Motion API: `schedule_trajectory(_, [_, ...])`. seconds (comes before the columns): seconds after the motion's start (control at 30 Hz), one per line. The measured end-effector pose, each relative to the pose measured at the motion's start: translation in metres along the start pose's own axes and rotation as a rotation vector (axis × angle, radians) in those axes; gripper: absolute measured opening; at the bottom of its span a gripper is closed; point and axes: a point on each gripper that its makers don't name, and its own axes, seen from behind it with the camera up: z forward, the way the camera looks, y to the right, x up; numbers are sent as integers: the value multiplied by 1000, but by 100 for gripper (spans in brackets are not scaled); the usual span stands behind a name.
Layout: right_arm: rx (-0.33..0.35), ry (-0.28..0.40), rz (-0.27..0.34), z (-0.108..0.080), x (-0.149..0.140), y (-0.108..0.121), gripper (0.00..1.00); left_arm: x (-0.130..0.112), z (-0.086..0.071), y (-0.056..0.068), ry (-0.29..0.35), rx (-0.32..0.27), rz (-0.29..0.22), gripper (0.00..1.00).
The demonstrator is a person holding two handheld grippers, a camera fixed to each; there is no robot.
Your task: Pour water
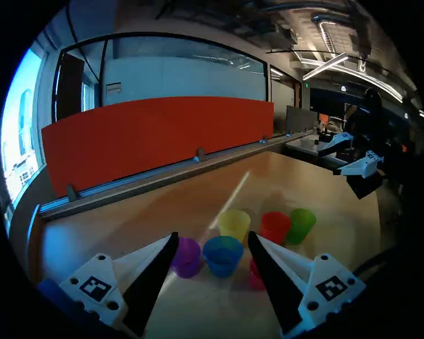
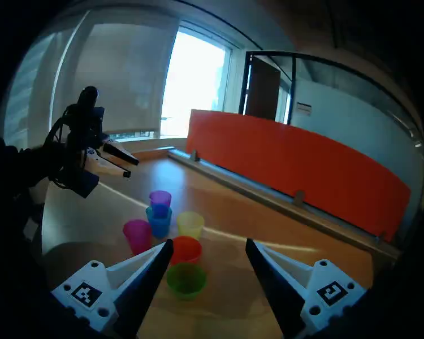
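Left claw (image 1: 212, 234): gaped wide, empty.
Right claw (image 2: 209, 242): gaped wide, empty too.
Coloured plastic cups (image 1: 223, 255): sat clustered on wooden surface (image 1: 155, 214).

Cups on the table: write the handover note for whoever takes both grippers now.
Left gripper: open, empty, aimed at the cups over the table.
Right gripper: open, empty, facing the cups from the other side.
Cups: purple cup, blue cup, yellow cup, red cup, green cup and pink cup stand upright, clustered together.
Done: nothing visible; no cup is gripped.
Left: grip a cup and pour into another. I cannot tell which cup holds water.
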Motion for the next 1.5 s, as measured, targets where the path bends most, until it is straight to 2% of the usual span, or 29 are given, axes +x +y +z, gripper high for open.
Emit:
schedule_trajectory(0.77, [42, -68, 8, 27, -37, -7, 99, -71, 47, 10, -152, -51, 35, 91])
schedule_trajectory(1.5, [47, -91, 18, 36, -54, 2, 99, -103, 72, 18, -231, -86, 55, 91])
